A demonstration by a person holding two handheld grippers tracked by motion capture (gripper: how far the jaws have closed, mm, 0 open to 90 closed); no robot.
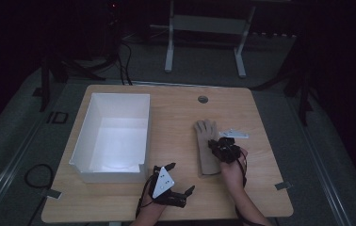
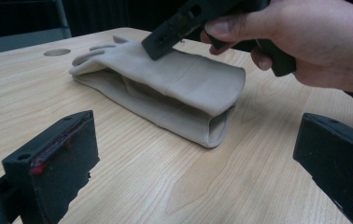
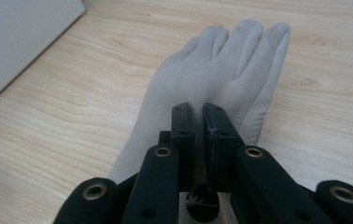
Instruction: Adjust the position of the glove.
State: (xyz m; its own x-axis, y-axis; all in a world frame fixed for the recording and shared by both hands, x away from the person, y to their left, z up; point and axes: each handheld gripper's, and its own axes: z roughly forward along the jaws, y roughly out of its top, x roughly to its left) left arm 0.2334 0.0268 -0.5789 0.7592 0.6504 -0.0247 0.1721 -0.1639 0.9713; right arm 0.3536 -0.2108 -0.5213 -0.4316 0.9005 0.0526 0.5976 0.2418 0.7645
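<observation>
The glove lay flat on the wooden table, right of the middle, its fingers pointing away from the person and its open cuff toward the near edge. In the left gripper view its cuff end gaped slightly, the cloth folded over on itself along one side. The right gripper was down on the glove's palm area. Its jaws stood pressed together with almost no gap between them, and in the right gripper view they sat right over the cloth just below the glove's fingers; whether a fold of cloth was pinched between them could not be told. A small grey plate lay on the table just beyond that hand.

The left gripper rested near the table's front edge, well apart from the glove, with its jaws wide open and nothing between them.

The white box stood on the left half of the table, open-topped and apparently empty. As a judgement, the work looked to be at its start: the glove had not left the table, and if it was meant for the box, the lift, the carry across and the drop were all left to do.
</observation>
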